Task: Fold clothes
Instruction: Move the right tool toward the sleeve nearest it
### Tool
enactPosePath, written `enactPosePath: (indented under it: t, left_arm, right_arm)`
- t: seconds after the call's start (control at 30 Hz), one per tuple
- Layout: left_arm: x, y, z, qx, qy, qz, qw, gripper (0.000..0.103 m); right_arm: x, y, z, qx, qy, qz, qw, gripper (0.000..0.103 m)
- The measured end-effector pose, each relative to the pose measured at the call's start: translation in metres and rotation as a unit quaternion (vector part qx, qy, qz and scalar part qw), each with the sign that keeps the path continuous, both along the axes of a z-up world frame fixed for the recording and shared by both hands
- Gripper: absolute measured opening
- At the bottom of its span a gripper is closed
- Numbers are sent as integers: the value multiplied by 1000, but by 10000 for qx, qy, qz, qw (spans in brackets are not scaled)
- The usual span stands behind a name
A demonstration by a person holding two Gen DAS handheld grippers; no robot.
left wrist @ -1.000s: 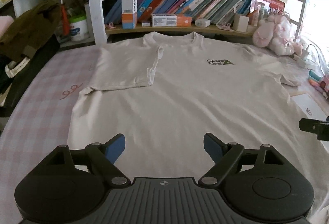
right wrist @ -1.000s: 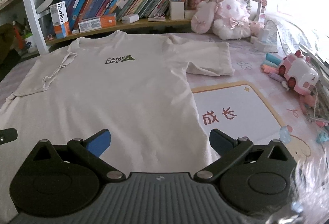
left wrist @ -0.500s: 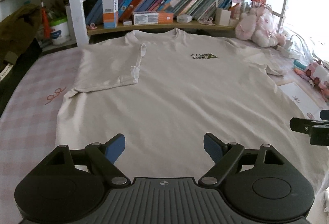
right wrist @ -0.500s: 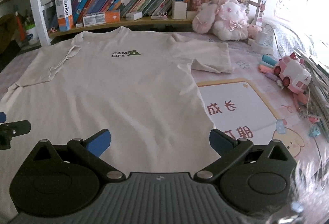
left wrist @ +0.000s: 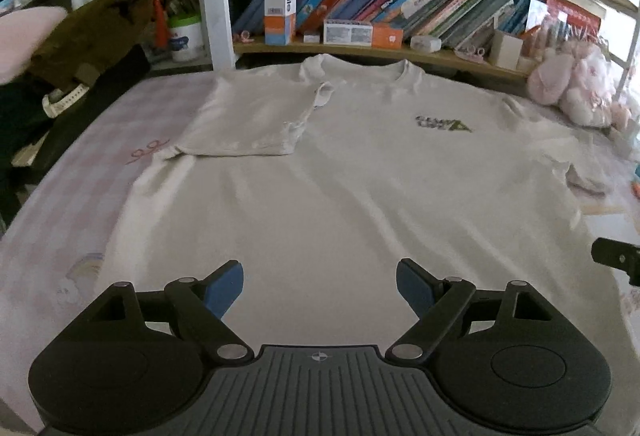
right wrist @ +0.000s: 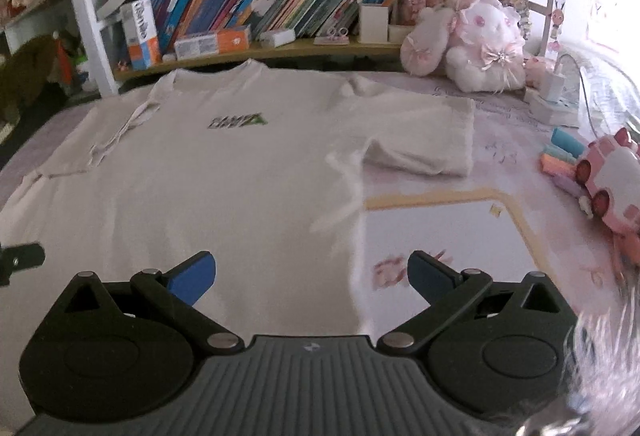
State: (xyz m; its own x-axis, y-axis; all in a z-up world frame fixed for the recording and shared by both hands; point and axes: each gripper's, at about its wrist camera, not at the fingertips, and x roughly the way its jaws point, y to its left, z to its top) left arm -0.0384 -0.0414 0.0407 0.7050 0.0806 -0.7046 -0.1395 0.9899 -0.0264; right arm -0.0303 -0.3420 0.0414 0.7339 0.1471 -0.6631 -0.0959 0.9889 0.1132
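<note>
A cream T-shirt with a small green chest logo lies flat, front up, on the pink bed cover; it also shows in the right wrist view. Its left sleeve is folded in over the body. Its right sleeve lies spread outward. My left gripper is open and empty above the shirt's lower hem. My right gripper is open and empty over the shirt's lower right edge.
A bookshelf full of books runs along the far side. Pink plush toys sit at the far right. A pink toy car and pens lie on the right. Dark clothes are piled at the left.
Both grippers have shifted over the shirt's lower part and the views have swung: left camera leftward, right camera rightward and closer. Both stay open. The shirt has not moved.
</note>
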Motion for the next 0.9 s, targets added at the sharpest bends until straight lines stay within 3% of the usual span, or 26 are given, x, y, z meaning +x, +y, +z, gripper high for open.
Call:
enactPosePath:
  t: [0.17, 0.37, 0.7, 0.8, 0.9]
  left_arm:
    - [-4, -19, -3, -451, 16, 536, 9975, 86]
    - [-10, -27, -13, -590, 224, 950, 9935, 86]
    - [-13, -35, -19, -424, 384, 1066, 9927, 86]
    - [-13, -33, -18, -387, 407, 1098, 9924, 86]
    - [-14, -31, -17, -348, 420, 1132, 9921, 86]
  right_arm:
    - [31, -46, -8, 397, 72, 30, 9992, 102]
    - [60, -85, -11, 837, 158, -121, 9963, 100]
    - [97, -114, -25, 1678, 630, -408, 9830, 74]
    - [108, -121, -31, 2011, 800, -684, 9739, 66]
    - [120, -134, -36, 2559, 966, -1038, 9562, 56]
